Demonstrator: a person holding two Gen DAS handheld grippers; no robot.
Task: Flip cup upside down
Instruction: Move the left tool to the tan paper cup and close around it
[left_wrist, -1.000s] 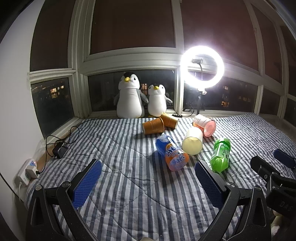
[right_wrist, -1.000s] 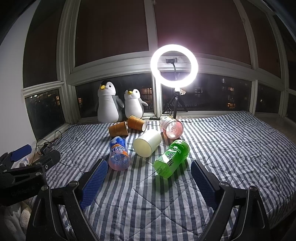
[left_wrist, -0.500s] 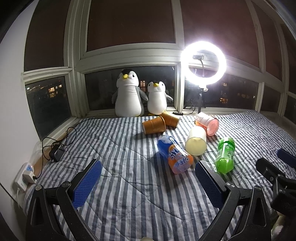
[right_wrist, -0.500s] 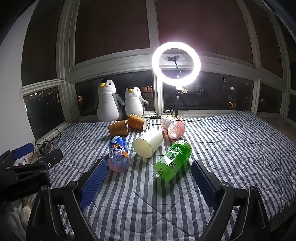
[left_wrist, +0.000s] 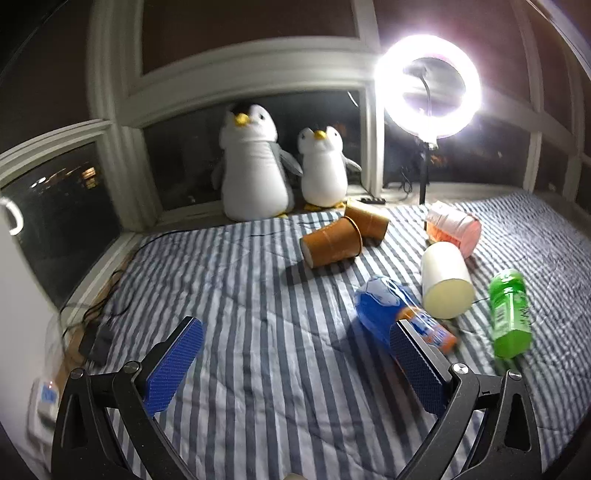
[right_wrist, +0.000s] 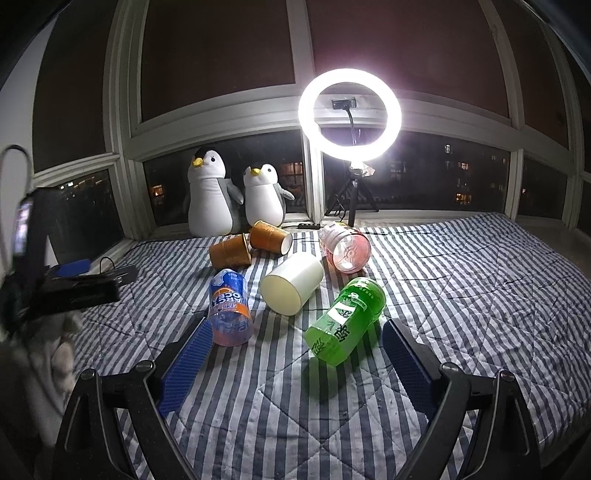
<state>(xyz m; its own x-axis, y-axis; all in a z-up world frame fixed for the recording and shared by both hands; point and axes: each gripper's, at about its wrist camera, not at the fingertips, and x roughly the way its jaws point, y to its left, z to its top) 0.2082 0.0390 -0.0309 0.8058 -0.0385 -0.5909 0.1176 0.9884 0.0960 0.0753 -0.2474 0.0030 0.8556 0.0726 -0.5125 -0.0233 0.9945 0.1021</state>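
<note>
Several cups lie on their sides on the striped bed. In the left wrist view: two brown paper cups (left_wrist: 332, 242) (left_wrist: 367, 219), a white cup (left_wrist: 445, 282), a pink cup (left_wrist: 454, 227), a blue-orange cup (left_wrist: 399, 317) and a green cup (left_wrist: 509, 314). My left gripper (left_wrist: 297, 349) is open and empty, low over the bed, its right finger in front of the blue-orange cup. In the right wrist view the brown cups (right_wrist: 231, 251), white cup (right_wrist: 291, 282), blue-orange cup (right_wrist: 229, 306) and green cup (right_wrist: 347, 321) lie ahead of my open, empty right gripper (right_wrist: 297, 350). The left gripper's body (right_wrist: 70, 284) shows at left.
Two plush penguins (left_wrist: 255, 170) (right_wrist: 210, 195) sit on the window sill. A bright ring light (right_wrist: 349, 114) on a tripod stands behind the cups. Cables and a power adapter (left_wrist: 99, 339) lie at the bed's left edge. Windows wall the far side.
The left gripper has moved forward and toward the cups; they look larger and the blue-orange cup now sits behind its right finger. The right gripper has crept slightly forward.
</note>
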